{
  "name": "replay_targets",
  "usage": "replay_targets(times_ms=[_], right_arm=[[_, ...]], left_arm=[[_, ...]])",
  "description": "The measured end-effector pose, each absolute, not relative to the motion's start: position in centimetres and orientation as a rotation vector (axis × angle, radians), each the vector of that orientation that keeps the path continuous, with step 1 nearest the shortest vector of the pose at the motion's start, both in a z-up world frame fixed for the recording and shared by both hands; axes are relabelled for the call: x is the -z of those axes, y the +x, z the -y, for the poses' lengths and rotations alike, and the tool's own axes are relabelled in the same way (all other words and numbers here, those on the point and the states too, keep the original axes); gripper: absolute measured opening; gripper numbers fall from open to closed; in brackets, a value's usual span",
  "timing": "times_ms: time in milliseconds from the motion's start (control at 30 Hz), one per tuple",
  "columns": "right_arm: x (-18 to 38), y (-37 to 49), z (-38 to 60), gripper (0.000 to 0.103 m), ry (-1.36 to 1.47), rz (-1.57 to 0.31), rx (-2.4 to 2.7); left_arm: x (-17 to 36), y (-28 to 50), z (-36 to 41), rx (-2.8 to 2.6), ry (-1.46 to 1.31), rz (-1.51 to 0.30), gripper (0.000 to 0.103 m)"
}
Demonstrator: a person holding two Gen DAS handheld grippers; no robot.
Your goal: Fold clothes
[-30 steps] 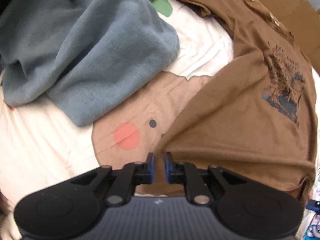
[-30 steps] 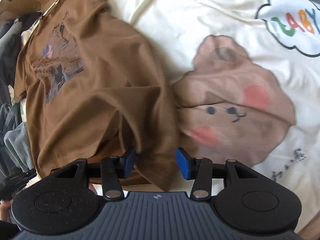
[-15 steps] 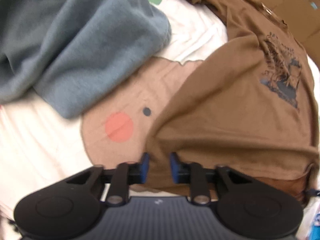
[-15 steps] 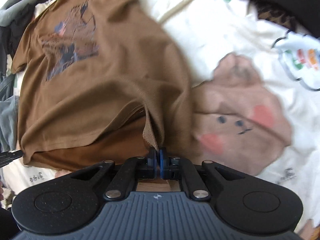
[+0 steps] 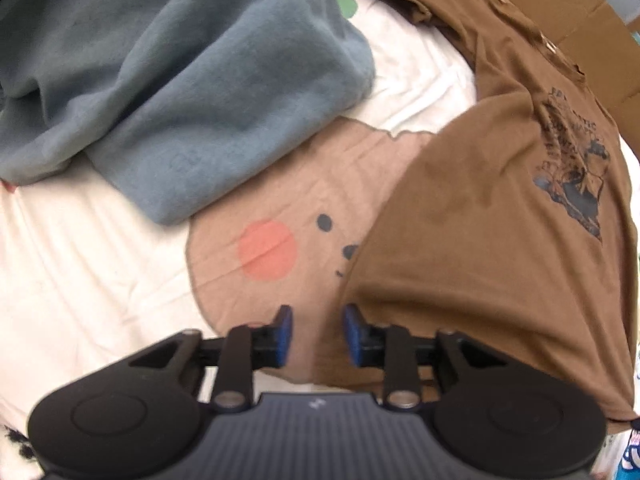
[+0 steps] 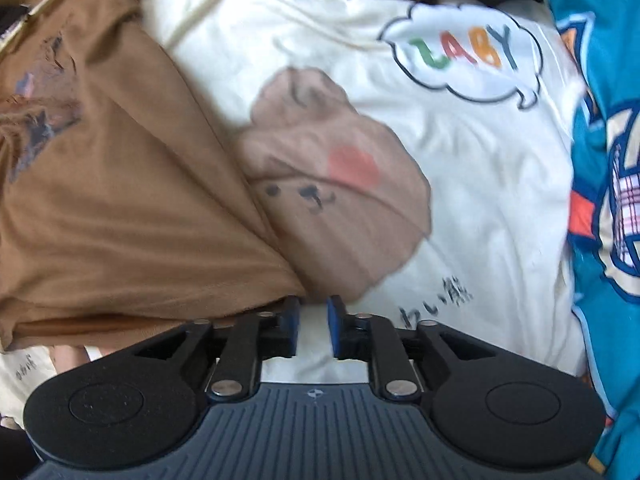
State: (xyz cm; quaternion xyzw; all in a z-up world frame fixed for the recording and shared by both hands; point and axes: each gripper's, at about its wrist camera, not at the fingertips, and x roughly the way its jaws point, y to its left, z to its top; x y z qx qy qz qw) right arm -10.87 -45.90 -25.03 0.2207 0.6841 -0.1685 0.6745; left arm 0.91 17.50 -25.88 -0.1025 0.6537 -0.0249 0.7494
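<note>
The left gripper (image 5: 315,334) pointed down at the bed, and its jaws had just been opening. They stood a little way apart with nothing held between them; only the bear picture (image 5: 276,264) on the white sheet (image 5: 80,280) showed in the gap. The brown shirt (image 5: 480,260) lay flat just beside the right-hand finger, with its edge close to that blue pad, and its dark print (image 5: 576,184) sat farther out past the fingers. A grey-blue blanket (image 5: 180,100) was bunched up well ahead of the left-hand finger. The right gripper (image 6: 313,322) also pointed down, and its jaws had just been opening too. They stood a small way apart and held nothing; white sheet showed between them. The shirt's corner ended right by the left-hand finger, and I could not tell if it touched. A bright blue cloth (image 6: 600,200) lay far off past the right-hand finger.
</note>
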Motion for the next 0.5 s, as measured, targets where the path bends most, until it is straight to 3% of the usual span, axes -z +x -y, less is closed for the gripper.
replay_targets(times_ms=[67,200,500], right_arm=[[25.2,-11.2,45.8,0.034,0.507,-1.560,0.346],[24.6,-11.6,46.9,0.042,0.566,-1.486,0.371],[28.4,-10.1,47.3,0.043,0.675,-1.404,0.393]], left_arm=[[26.0,0.9,-17.6,0.072,-0.225,-1.441,0.038],[25.8,0.8,-17.6,0.086,-0.250,-1.441,0.049],[26.3,0.5,-17.0,0.087,-0.272,-1.449,0.050]])
